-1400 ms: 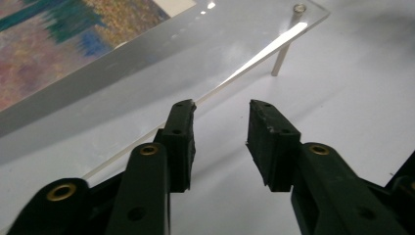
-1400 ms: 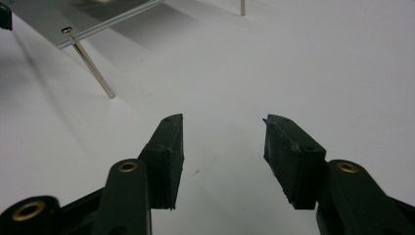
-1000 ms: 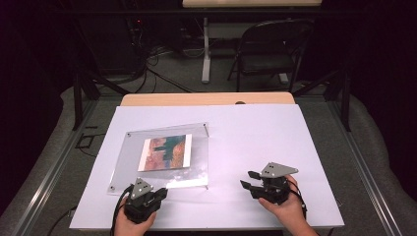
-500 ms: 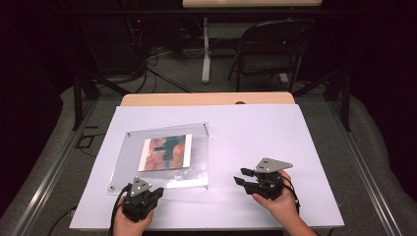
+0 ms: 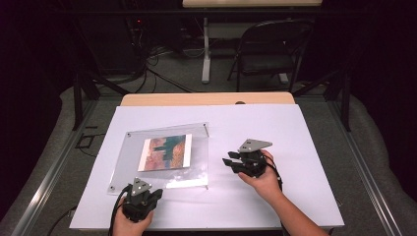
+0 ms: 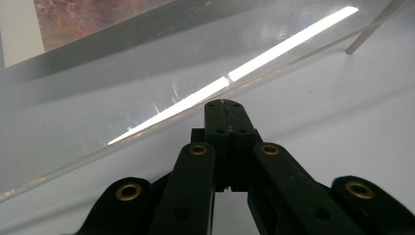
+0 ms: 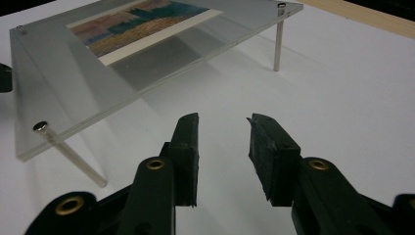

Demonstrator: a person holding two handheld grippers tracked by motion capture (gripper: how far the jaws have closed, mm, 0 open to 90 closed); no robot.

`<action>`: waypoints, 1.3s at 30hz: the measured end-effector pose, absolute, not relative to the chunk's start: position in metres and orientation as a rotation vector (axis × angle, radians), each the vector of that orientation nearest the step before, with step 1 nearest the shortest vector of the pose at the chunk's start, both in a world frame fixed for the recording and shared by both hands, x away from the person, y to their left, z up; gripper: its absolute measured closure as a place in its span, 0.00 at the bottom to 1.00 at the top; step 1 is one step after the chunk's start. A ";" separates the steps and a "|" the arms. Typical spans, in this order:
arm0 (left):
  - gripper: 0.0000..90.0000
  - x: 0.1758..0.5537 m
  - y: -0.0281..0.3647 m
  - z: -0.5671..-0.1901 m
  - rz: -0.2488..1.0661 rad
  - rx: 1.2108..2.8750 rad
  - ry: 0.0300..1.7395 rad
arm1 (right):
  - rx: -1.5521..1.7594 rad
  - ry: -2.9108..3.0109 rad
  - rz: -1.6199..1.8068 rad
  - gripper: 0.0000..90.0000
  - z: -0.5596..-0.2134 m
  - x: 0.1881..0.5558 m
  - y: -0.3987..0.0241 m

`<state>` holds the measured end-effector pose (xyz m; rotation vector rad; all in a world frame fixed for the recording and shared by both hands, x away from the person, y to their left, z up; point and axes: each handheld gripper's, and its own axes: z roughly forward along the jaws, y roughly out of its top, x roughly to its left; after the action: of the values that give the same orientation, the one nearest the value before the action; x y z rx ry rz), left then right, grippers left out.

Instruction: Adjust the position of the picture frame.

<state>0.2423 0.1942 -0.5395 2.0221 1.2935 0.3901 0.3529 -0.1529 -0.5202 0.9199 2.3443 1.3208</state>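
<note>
On the left half of the white tabletop (image 5: 295, 147) lies a clear acrylic picture frame (image 5: 162, 157), a see-through plate raised off the surface on thin metal pegs at its corners, with a small print (image 5: 165, 152) sandwiched in its middle. The print has a white border and shows bands of orange, ochre and teal; no writing or brand can be read on it or on the plate. From the high view the left tool (image 5: 141, 196) sits at the frame's near edge, its jaws pressed together on themselves with nothing between them; the left gripper view puts the joined tips just at the plate's bright edge (image 6: 230, 81). The right tool (image 5: 231, 162) is just beside the frame's right side, and its jaws, which have just been closing, stand apart with bare tabletop between them. The right gripper view alone shows the pegs (image 7: 278, 44) lifting the plate clear.
</note>
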 end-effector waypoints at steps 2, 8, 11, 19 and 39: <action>1.00 0.243 0.195 -0.540 0.385 2.017 1.298 | 0.888 2.344 1.296 0.72 -0.522 0.359 -0.147; 1.00 0.243 0.198 -0.540 0.362 2.001 1.313 | 0.863 2.349 1.294 0.72 -0.527 0.377 -0.139; 1.00 0.243 0.199 -0.541 0.361 1.988 1.325 | 0.831 2.392 1.324 0.74 -0.530 0.372 -0.134; 1.00 0.250 0.201 -0.540 0.350 1.975 1.339 | 0.755 2.508 1.355 0.76 -0.537 0.343 -0.131; 1.00 0.276 0.212 -0.543 0.327 1.903 1.405 | 0.710 2.622 1.379 0.90 -0.563 0.340 -0.084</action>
<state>0.2763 0.2117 -0.5428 1.9035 1.4050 0.3272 0.3403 -0.0837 -0.5631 0.7101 2.6217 1.3786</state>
